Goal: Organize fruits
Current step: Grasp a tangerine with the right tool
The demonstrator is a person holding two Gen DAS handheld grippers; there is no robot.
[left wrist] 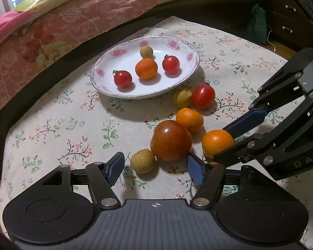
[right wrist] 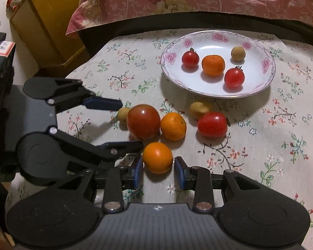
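- Right gripper (right wrist: 158,167) has its blue pads pressed on either side of a small orange (right wrist: 157,157) that rests on the floral tablecloth (right wrist: 260,145); the grip is narrow and closed on that fruit.
- Left gripper (left wrist: 155,169) stands open, nothing clamped; a small tan longan (left wrist: 142,161) and a big dark-red tomato (left wrist: 170,140) lie between and just ahead of its spread pads, touching each other.
- Just beyond the big tomato, from the left gripper's view, sits a second orange (left wrist: 189,119); further on lie a red cherry tomato (left wrist: 203,96) and another longan (left wrist: 182,98), side by side.
- Well ahead of both grippers stands a flower-rimmed white plate (left wrist: 173,43) holding two cherry tomatoes, one orange and one longan, all apart from each other.
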